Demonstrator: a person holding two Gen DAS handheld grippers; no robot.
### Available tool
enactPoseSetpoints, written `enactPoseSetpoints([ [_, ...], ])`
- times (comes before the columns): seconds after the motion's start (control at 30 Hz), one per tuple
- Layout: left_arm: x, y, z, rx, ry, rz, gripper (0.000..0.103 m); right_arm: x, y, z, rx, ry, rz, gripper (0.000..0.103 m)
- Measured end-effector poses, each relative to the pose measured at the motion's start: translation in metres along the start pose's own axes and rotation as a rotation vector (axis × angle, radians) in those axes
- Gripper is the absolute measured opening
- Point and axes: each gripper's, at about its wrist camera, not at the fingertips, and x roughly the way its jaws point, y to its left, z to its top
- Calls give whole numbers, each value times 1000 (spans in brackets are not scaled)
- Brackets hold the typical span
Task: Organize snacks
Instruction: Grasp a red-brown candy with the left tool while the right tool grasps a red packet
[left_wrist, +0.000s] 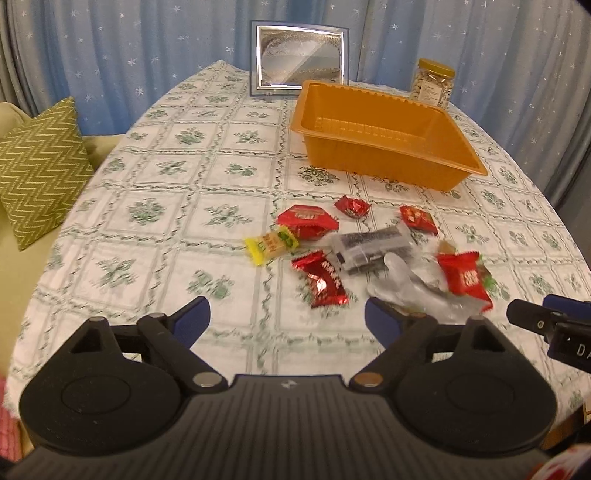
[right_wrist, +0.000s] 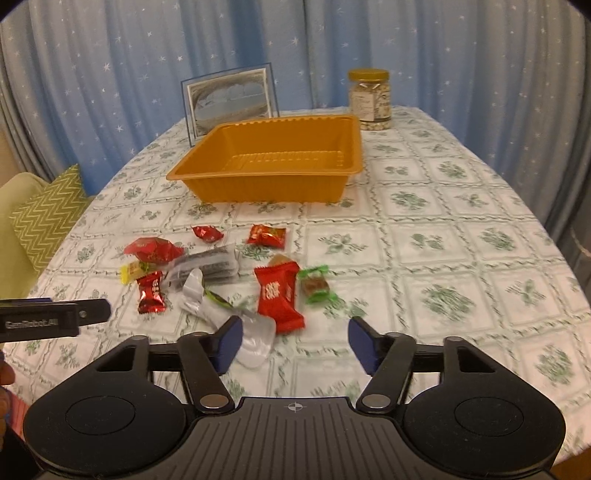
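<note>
Snacks (right_wrist: 229, 273) lie scattered on the floral tablecloth (right_wrist: 443, 229), near the orange tray (right_wrist: 273, 162) — left gripper (left_wrist: 288, 317) and right gripper (right_wrist: 295, 339) both spread wide, gripping nothing.

Orange tray (right_wrist: 273, 184), red snack packs (right_wrist: 277, 295), white/green floral cloth (right_wrist: 443, 258), blue starry curtain (right_wrist: 110, 74).

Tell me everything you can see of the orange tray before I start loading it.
The orange tray is a rectangular tub of thin, glossy moulded plastic, with a flat flared rim, sloping ribbed walls and a ridged floor. It stands upright on the floral tablecloth and nothing can be seen inside it. It sits beyond the scattered snacks, apart from them, with a framed picture behind one far corner and a lidded jar behind the other. Neither gripper touches it.
</note>
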Motion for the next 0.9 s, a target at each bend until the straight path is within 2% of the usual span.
enactPoseSetpoints([
  [0.17,25,-7,8,9,-26,-14,73,19,-2,10,5,-14,12,51],
  [0.43,54,-18,8,68,3,-8,43,42,1,17,-17,3,26,43],
  [0.67,58,-21,3,92,-6,-2,36,56,7,16,-41,30,35,42],
  [0.77,56,-23,3,99,-9,-12,24,61,9,16,-48,41,39,40],
  [0.8,56,-24,3,104,-11,-9,19,62,10,16,-53,45,35,38],
  [0.9,56,-26,4,120,-13,-4,19,67,11,15,-59,60,29,32],
])
